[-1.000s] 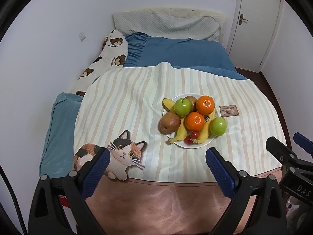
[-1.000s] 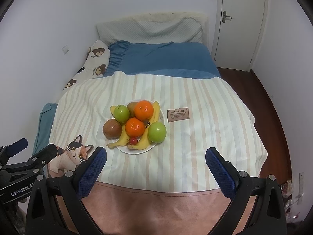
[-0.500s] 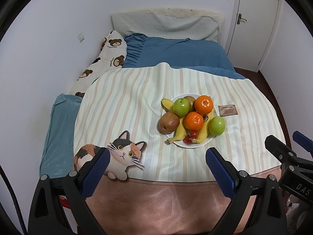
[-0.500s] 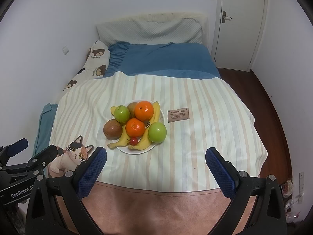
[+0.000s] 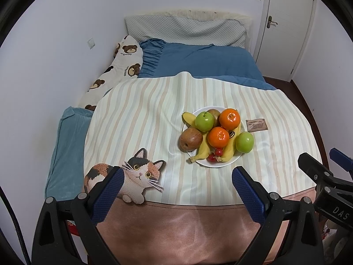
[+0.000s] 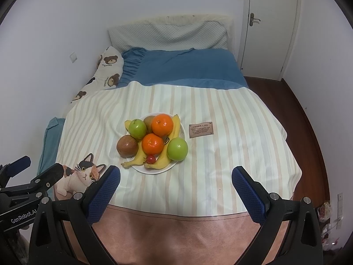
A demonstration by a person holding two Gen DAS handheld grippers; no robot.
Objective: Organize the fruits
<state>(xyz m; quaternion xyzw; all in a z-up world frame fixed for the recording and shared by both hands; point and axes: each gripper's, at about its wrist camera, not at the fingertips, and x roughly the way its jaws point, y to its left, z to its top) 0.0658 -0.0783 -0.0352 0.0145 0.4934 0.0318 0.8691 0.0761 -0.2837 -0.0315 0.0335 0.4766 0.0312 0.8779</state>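
Note:
A white plate (image 5: 222, 164) (image 6: 143, 169) sits on the striped blanket mid-bed, piled with fruit: two oranges (image 5: 218, 137) (image 6: 152, 144), two green apples (image 5: 244, 142) (image 6: 177, 149), a brownish-red apple (image 5: 191, 139) (image 6: 127, 146), bananas (image 5: 203, 152) (image 6: 162, 161), a kiwi (image 6: 149, 120) and small red cherries (image 5: 215, 154) (image 6: 151, 159). My left gripper (image 5: 176, 190) is open and empty, held above the bed's near end, short of the plate. My right gripper (image 6: 176, 190) is open and empty at the same distance, slightly right of the plate.
The striped blanket (image 5: 143, 119) has a cat figure (image 5: 134, 176) at the near left and a brown label patch (image 6: 201, 129) right of the plate. Blue bedding (image 6: 183, 68), a grey pillow (image 5: 187, 29) and a bear-print pillow (image 5: 119, 70) lie behind. A white door (image 6: 271, 26) is at far right.
Both views have shifted very slightly. The fruit and plate have not moved. Both grippers stay open.

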